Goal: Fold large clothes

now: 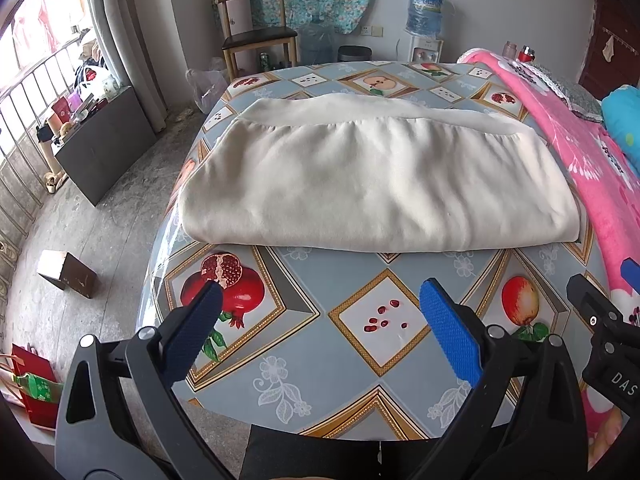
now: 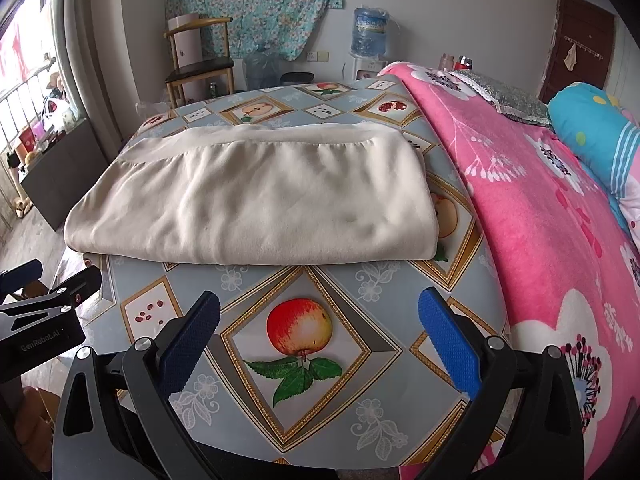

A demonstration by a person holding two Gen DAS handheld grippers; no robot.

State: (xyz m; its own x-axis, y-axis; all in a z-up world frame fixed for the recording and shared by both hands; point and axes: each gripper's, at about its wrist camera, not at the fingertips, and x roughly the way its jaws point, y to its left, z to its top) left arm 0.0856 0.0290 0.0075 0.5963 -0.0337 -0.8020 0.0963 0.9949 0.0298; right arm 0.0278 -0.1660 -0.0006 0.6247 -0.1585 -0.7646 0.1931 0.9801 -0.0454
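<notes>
A cream garment (image 1: 372, 184) lies folded into a thick rectangle on the fruit-patterned tablecloth (image 1: 304, 352), its waistband edge at the far side. The right wrist view shows the same cream garment (image 2: 256, 204) across the middle of the tablecloth (image 2: 352, 360). My left gripper (image 1: 320, 300) hovers open over the near part of the table, short of the garment, nothing between its blue pads. My right gripper (image 2: 320, 312) is likewise open above an apple print, empty. The right gripper's body (image 1: 604, 332) shows at the left view's right edge.
A pink flowered blanket (image 2: 536, 216) and blue pillow (image 2: 588, 128) lie right of the cloth. Behind the table stand a wooden chair (image 1: 260, 40), water bottles and a dispenser (image 1: 426, 16). A dark cabinet (image 1: 104, 140), small box (image 1: 68, 274) and red bag (image 1: 34, 384) are on the left floor.
</notes>
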